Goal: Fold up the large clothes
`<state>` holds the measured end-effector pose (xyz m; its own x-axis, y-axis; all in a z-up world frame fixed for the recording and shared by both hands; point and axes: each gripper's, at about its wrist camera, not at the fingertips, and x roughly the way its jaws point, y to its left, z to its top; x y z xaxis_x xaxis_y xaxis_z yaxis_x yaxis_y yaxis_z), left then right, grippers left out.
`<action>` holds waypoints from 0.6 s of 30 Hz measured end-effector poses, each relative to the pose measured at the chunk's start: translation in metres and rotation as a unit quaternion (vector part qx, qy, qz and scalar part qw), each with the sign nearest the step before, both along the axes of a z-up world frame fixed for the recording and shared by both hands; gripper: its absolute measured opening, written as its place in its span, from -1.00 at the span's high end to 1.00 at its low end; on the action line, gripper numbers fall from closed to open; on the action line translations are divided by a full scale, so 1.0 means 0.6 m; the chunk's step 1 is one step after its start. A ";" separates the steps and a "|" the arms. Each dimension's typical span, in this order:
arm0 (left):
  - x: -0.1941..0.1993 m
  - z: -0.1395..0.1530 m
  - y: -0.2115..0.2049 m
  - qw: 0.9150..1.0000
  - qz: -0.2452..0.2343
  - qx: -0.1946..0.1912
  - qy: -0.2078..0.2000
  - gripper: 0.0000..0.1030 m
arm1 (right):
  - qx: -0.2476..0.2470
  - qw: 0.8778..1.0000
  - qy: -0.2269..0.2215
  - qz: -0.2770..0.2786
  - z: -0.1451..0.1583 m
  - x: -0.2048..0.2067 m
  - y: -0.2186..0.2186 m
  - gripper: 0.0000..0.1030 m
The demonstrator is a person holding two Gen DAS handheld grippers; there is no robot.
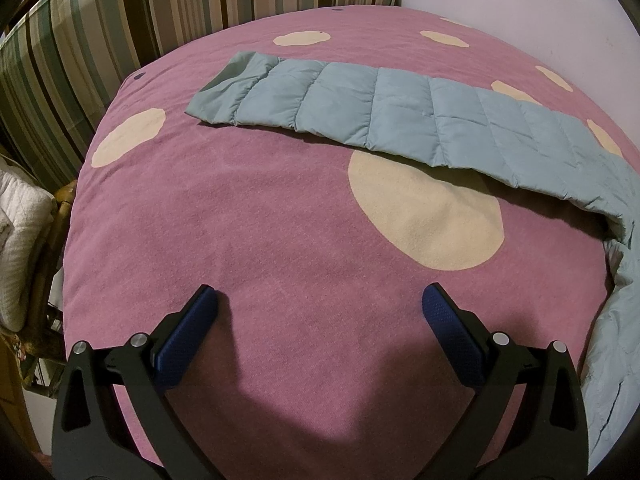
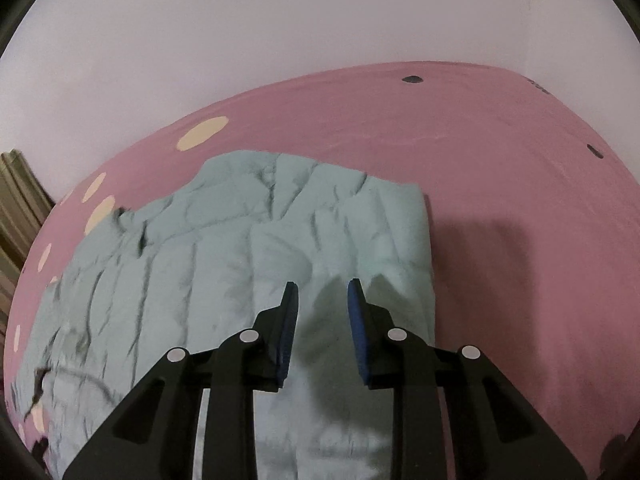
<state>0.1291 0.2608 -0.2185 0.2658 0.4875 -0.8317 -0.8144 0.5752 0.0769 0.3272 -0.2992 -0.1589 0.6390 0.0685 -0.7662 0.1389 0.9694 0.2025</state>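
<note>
A pale blue quilted jacket (image 1: pixel 400 116) lies on the bed (image 1: pixel 280 240), which is covered in a pink blanket with cream dots. In the left wrist view one long padded part of it, a sleeve by the look of it, stretches flat across the far half of the bed. Its long axis runs from the upper left, where the open cuff end points toward the striped cushions (image 1: pixel 120 20), down to the right, where it joins the bulk of the jacket hanging over the bed's right edge.

The left tool (image 1: pixel 320 312) hovers over bare blanket, near the front of the bed and well apart from the sleeve. Its jaws stand wide with nothing between them.

In the right wrist view the jacket (image 2: pixel 240 248) fills the middle, crumpled, its stitched channels running away from the camera toward the wall (image 2: pixel 280 40). Its right edge is a straight fold beside bare blanket (image 2: pixel 520 200). The right tool (image 2: pixel 323 292) is low over the fabric, jaws narrow. A ridge of cloth rises between the blue pads (image 2: pixel 356 320), but I cannot tell whether they pinch it.
</note>
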 end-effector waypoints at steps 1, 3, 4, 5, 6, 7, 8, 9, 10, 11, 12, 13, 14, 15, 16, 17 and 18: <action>0.001 0.000 -0.001 1.000 0.000 0.000 0.000 -0.96 | 0.004 1.000 0.005 0.002 -0.004 -0.009 0.002 0.49; 0.001 0.000 -0.001 1.000 0.000 0.000 0.000 -0.96 | 0.005 1.000 0.016 0.004 -0.017 -0.017 0.007 0.49; 0.001 0.000 -0.001 1.000 0.000 0.000 0.000 -0.96 | 0.000 1.000 0.021 0.005 -0.025 -0.019 0.010 0.49; 0.001 0.000 -0.001 1.000 0.000 0.000 0.000 -0.96 | -0.011 1.000 0.028 0.005 -0.036 -0.019 0.014 0.49; 0.001 0.000 -0.001 1.000 0.000 0.001 0.000 -0.96 | -0.015 0.999 0.035 0.005 -0.048 -0.018 0.016 0.49; 0.001 0.000 -0.001 1.000 0.000 0.000 0.000 -0.96 | -0.015 0.999 0.041 0.004 -0.059 -0.016 0.017 0.49; 0.001 0.000 -0.001 1.000 0.000 0.000 0.000 -0.96 | -0.014 0.999 0.043 0.004 -0.068 -0.011 0.012 0.49; 0.001 0.000 -0.001 1.000 0.000 0.001 0.000 -0.96 | -0.014 0.999 0.043 0.002 -0.074 -0.013 0.011 0.49; 0.001 0.000 -0.001 1.000 0.000 0.001 0.001 -0.96 | -0.016 0.999 0.041 0.002 -0.077 -0.012 0.011 0.49; 0.001 0.000 -0.001 1.000 0.000 0.001 0.001 -0.96 | -0.021 0.999 0.039 0.003 -0.077 -0.012 0.013 0.49; 0.000 0.000 -0.001 1.000 0.000 0.001 0.001 -0.96 | -0.025 0.999 0.038 0.004 -0.077 -0.013 0.016 0.49; 0.001 0.000 -0.001 1.000 0.000 0.001 0.001 -0.96 | -0.028 0.999 0.036 0.004 -0.078 -0.013 0.017 0.49; 0.001 0.000 -0.001 1.000 0.000 0.000 0.000 -0.96 | -0.029 0.999 0.035 0.004 -0.077 -0.014 0.018 0.49; 0.001 0.000 -0.001 1.000 0.000 0.001 0.000 -0.96 | -0.030 0.999 0.032 0.003 -0.076 -0.015 0.019 0.49; 0.001 0.000 -0.001 1.000 0.000 0.001 0.000 -0.96 | -0.031 0.999 0.030 0.002 -0.075 -0.016 0.020 0.49; 0.001 0.000 -0.001 1.000 0.000 0.001 0.001 -0.96 | -0.032 0.999 0.026 0.002 -0.073 -0.018 0.021 0.48; 0.000 0.000 -0.001 1.000 0.000 0.001 0.001 -0.96 | -0.033 0.999 0.024 -0.001 -0.071 -0.022 0.025 0.47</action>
<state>0.1294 0.2604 -0.2186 0.2643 0.4886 -0.8315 -0.8142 0.5751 0.0792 0.3143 -0.2839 -0.2013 0.6015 0.0160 -0.7987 0.1480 0.9802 0.1311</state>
